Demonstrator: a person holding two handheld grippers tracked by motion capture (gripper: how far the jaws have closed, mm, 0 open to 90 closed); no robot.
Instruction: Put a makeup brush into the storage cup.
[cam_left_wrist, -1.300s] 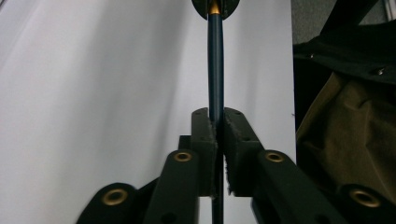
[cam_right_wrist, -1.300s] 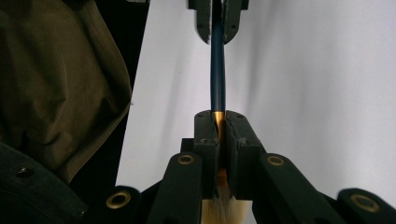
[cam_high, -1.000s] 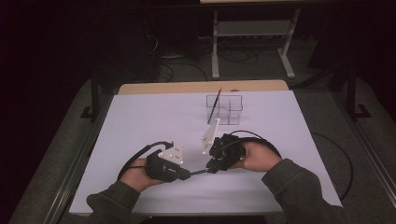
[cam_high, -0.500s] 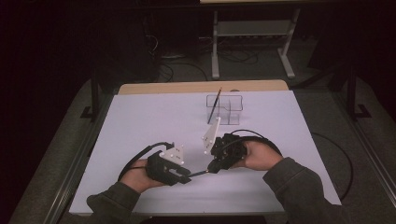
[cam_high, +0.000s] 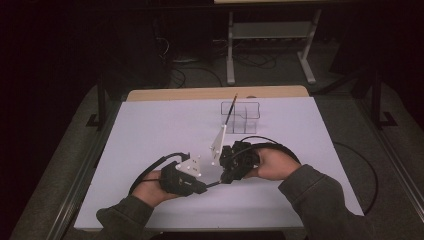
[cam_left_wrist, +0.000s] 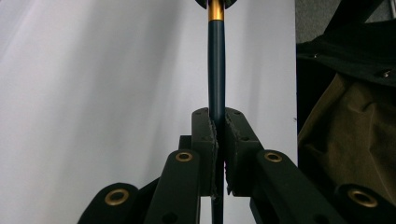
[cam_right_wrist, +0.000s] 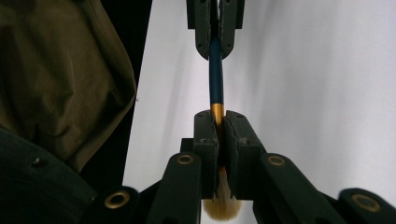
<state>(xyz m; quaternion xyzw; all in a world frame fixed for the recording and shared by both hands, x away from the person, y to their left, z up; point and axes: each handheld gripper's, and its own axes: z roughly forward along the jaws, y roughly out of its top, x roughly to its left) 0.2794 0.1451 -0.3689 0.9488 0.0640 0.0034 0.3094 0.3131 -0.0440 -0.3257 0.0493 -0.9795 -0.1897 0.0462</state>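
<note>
In the lower middle of the high view the person's two hands meet over the white table (cam_high: 150, 130), each with a black gripper, and a slim brush (cam_high: 214, 184) spans the short gap between them. The left gripper (cam_high: 202, 187) sits at lower left of centre; its jaws have just been closing and now clamp the dark blue handle (cam_left_wrist: 216, 79) of the brush, which in the left gripper view runs straight up the middle of the frame from the pinched pads to a gold ferrule (cam_left_wrist: 215, 10) at the top edge. The right gripper (cam_high: 223, 179) sits just right of it, jaws pressed together on that gold ferrule (cam_right_wrist: 216, 113); in the right gripper view the tan bristles (cam_right_wrist: 220, 207) poke out below the pads at the bottom centre, while the blue handle rises to the other gripper's jaws at the top. An olive sleeve (cam_right_wrist: 60, 84) covers the left part of that view. Farther up the table, at centre right, a clear organiser (cam_high: 241, 117) stands with a second dark brush (cam_high: 230, 110) leaning in it, well apart from both hands
</note>
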